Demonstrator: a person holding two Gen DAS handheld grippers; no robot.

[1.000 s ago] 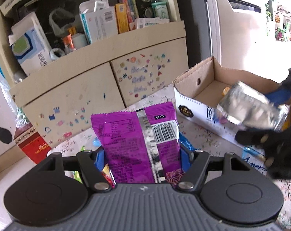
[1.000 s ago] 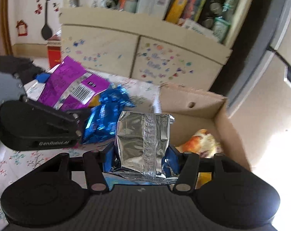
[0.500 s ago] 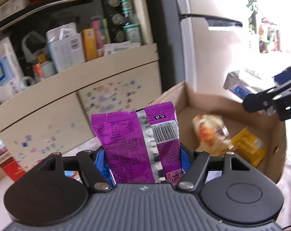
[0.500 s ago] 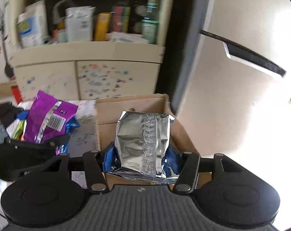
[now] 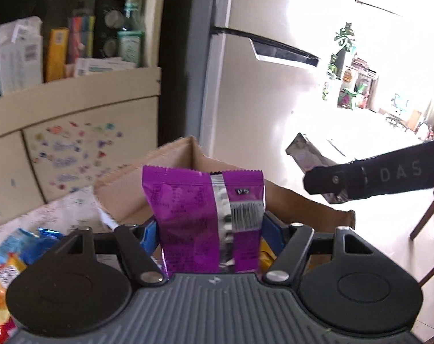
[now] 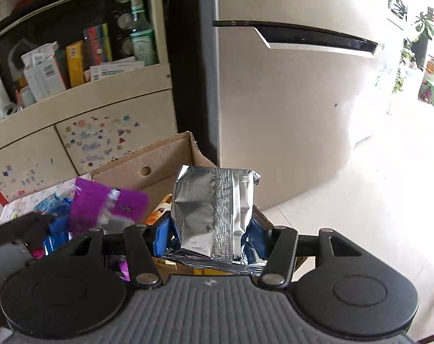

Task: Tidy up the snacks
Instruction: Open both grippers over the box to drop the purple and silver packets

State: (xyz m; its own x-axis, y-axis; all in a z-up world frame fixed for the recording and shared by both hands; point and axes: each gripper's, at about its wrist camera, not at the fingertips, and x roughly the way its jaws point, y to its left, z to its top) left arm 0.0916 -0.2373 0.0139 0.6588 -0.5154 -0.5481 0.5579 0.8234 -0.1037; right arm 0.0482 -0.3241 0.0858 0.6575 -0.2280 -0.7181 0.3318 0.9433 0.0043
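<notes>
Nearest the lens in the left wrist view, a purple snack packet (image 5: 205, 220) is clamped upright between the blue pads of the left gripper (image 5: 209, 229), its long axis standing along the fingers and its crimped top edge uppermost. In the right wrist view a silver foil snack bag (image 6: 214, 215) is gripped the same way by the right gripper (image 6: 211, 238), upright, with its back seam facing the camera. Just beyond and below both packets the open cardboard box (image 6: 159, 157) is seen, and every place here is taken from it: the foil bag is held over its near right part, the purple packet over its near left part, and yellow and orange packets (image 6: 159, 210) already lie on its floor. To the left of the box, loose blue and orange snacks (image 5: 22, 246) are scattered on the flowered tablecloth (image 5: 62, 215). Behind the box stand a stickered cabinet (image 6: 102, 137) with a crowded shelf and a pale refrigerator (image 6: 288, 100). Since the box lies straight ahead and under both loads, a short lowering and release is judged to be all that is needed, with neither hand clearly the nearer.
</notes>
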